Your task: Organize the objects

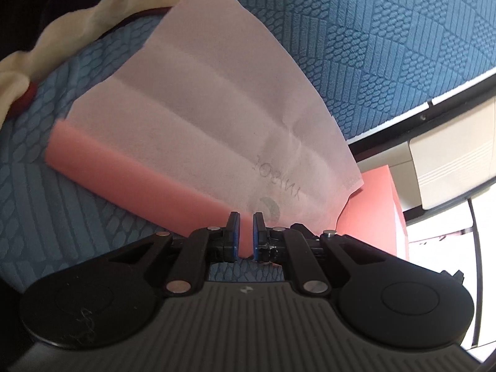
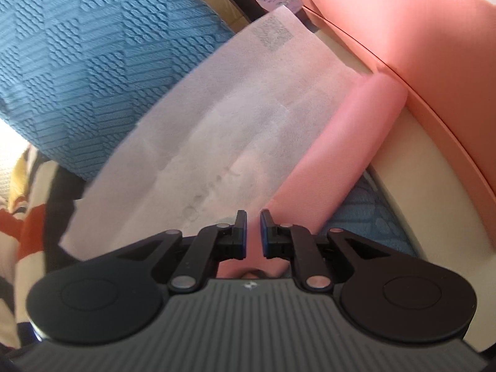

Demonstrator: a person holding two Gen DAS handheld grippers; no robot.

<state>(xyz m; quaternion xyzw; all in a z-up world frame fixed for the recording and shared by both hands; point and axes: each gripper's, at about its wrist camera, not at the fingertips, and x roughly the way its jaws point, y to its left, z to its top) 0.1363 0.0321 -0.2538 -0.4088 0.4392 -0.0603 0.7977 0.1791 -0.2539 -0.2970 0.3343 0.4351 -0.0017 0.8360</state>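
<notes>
Blue quilted fabric (image 1: pixel 387 31) covers the surface under everything (whether it is a bed or a sofa I cannot tell), with a cream ruffled edge (image 1: pixel 71 28) at the far left of the left view. On it lies a pink pack (image 1: pixel 130 170) with a thin white sheet (image 1: pixel 217 108) draped over most of it, faint print showing through. A pink box (image 2: pixel 403 31) stands just beside the pack in the right view.

The left tool (image 1: pixel 245 232) is pinched narrow on the pack's near edge, pink showing between its pads. The right tool (image 2: pixel 254 235) is likewise narrow, with pink between its fingers, so it seems to grip the other end, though contact is hard to confirm.

The pack looks light and soft, likely to sag or bend if lifted by one end. The sheet is flimsy and loose, and could slide off or crease. Holding both ends of the pink edge, below the sheet, seems the safest grip
</notes>
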